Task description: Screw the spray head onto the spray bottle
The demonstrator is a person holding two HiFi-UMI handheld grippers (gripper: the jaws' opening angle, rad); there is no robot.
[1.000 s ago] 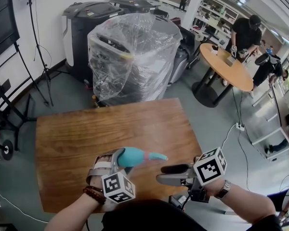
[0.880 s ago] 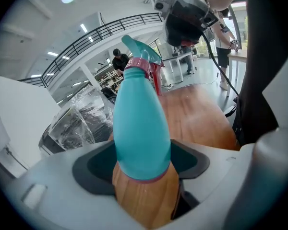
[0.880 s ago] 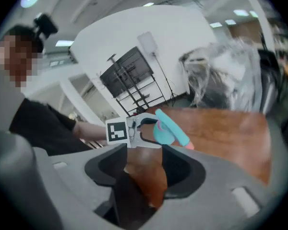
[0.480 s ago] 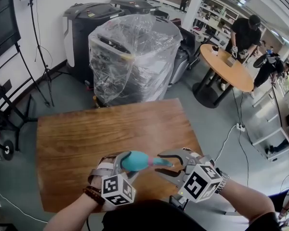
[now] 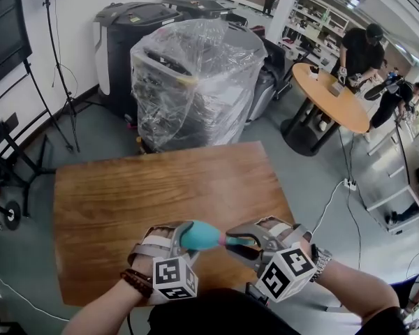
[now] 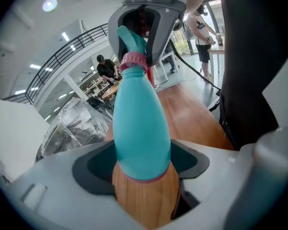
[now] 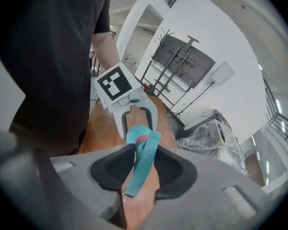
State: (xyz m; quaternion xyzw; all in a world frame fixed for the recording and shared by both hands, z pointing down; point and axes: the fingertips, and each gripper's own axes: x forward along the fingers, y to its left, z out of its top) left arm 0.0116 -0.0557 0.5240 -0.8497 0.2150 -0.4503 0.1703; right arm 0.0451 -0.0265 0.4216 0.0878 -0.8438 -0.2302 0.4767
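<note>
**Bottle in the left claw (image 5: pixel 187 234), right claw (image 5: pixel 232 241) closing on the spray head (image 7: pixel 143 162)**

The left claw had its jaws spread fairly wide and clamped on the fat body of the teal spray bottle (image 6: pixel 141 128). The bottle stuck straight out ahead of that claw, held up over the wooden table (image 5: pixel 126 194). The spray head sat at the bottle's far end from that claw, just past a pink collar (image 6: pixel 133 60). The right claw faced it nose to nose with its jaws closing. The head's long trigger lay between its pads with a sliver of gap on either side, so not pinched yet
</note>
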